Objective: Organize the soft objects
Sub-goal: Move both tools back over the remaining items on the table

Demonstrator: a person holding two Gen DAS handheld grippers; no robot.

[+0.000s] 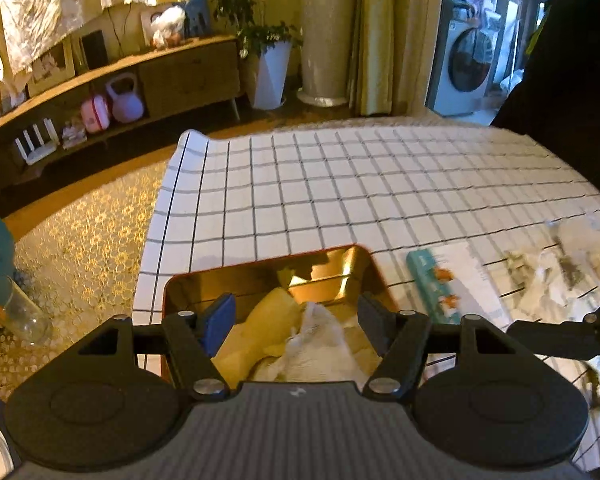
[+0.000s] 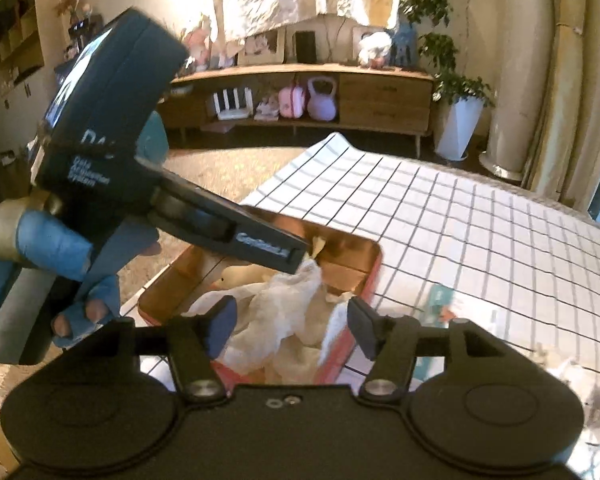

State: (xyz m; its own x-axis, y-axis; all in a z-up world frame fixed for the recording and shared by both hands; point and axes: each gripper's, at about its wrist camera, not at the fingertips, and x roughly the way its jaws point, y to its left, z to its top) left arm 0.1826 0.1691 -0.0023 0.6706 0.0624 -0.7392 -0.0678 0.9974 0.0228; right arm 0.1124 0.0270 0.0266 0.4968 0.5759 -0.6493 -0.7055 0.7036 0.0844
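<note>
While the white crumpled cloth (image 1: 314, 344) lies heaped inside the red box (image 1: 374, 268), it sits right between and just ahead of the left gripper (image 1: 296, 320) fingers, whose jaws are spread wide with nothing clamped. Yellow soft item (image 1: 268, 316) lies under and left of the cloth in the same box, just inside the blue-padded left finger (image 1: 220, 322). The box's gold inner wall shines beyond the fingertips.

In the right wrist view, the same cloth (image 2: 280, 312) fills the box (image 2: 366, 284) directly ahead of the right gripper (image 2: 292, 324), jaws also released, empty. The left gripper (image 2: 296, 258) reaches in from the upper left of the right one, its tip down at the cloth's top edge; can't tell if touching. A blue-gloved left hand (image 2: 48, 252) holds its handle.

The box rests on a white grid-pattern tablecloth (image 1: 340, 184), stretching ahead of both grippers. Right of the left gripper: a teal-edged packet (image 1: 436, 284), blurred, near the box, and further right a blurred pale soft pile (image 1: 560, 268). Far ahead, well apart: wooden sideboard (image 2: 380, 96) with a purple kettlebell (image 2: 322, 100).
</note>
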